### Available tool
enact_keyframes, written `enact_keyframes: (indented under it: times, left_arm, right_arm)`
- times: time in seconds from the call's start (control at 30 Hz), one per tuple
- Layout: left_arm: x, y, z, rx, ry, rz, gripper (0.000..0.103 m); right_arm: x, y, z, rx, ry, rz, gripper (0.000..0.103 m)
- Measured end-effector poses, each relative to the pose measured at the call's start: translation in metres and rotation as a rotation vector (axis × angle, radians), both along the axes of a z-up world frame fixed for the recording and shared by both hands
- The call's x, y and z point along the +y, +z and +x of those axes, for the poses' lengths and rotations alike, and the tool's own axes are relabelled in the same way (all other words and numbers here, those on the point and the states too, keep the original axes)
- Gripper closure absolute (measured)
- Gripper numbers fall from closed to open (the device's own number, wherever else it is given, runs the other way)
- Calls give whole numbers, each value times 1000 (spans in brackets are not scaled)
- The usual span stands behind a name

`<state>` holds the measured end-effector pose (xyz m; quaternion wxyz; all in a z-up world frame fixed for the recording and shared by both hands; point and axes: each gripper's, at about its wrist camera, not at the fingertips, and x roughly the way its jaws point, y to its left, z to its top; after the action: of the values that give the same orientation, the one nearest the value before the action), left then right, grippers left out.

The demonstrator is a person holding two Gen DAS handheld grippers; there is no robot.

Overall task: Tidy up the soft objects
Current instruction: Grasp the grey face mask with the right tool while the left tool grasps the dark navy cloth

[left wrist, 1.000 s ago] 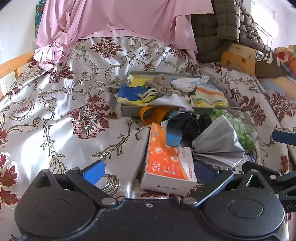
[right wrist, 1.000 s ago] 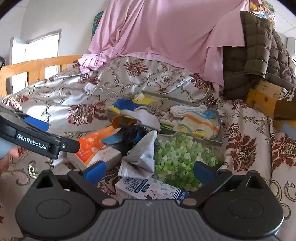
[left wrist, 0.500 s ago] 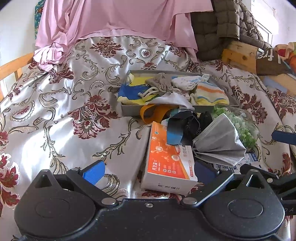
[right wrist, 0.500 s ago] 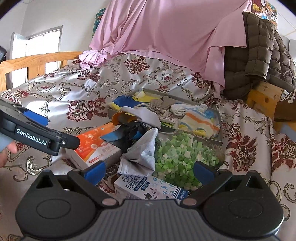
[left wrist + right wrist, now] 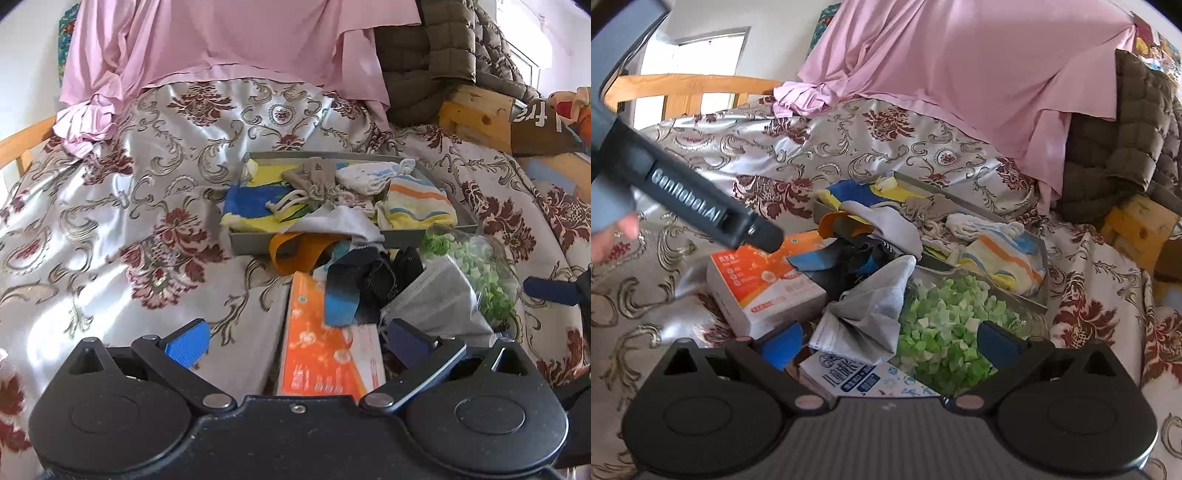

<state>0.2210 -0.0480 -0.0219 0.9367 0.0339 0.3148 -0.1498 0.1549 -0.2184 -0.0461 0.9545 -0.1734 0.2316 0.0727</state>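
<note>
Hovering wide open, left gripper (image 5: pixel 299 341) over the orange box (image 5: pixel 325 354), long axis running 6 to 12 toward the grey tray (image 5: pixel 255 242). Grey face mask (image 5: pixel 871 314) crumpled at 12 of the right gripper (image 5: pixel 888 341), jaws spread, nothing held, peak pointing 1 o'clock beside green foam bits (image 5: pixel 945 332).

One grey tray (image 5: pixel 255 243), one orange box (image 5: pixel 325 365), one grey face mask (image 5: pixel 439 299) and one bag of green pieces (image 5: pixel 487 273) lie on the bed. One blue-and-white carton (image 5: pixel 857 376) shows too. Each gripper has two blue fingers (image 5: pixel 188 341).
</note>
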Motion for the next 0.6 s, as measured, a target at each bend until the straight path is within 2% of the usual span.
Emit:
enact_keyframes:
  times: [0.33,0.6]
  left_arm:
    - [-26,-3,37,8,-27,-7,1]
    - [-39,-12,54,25,-34,-3,1]
  right_arm:
    - [-12,-12,12,3,20,45,1]
    - [-9,-13,12,9,59,74,11]
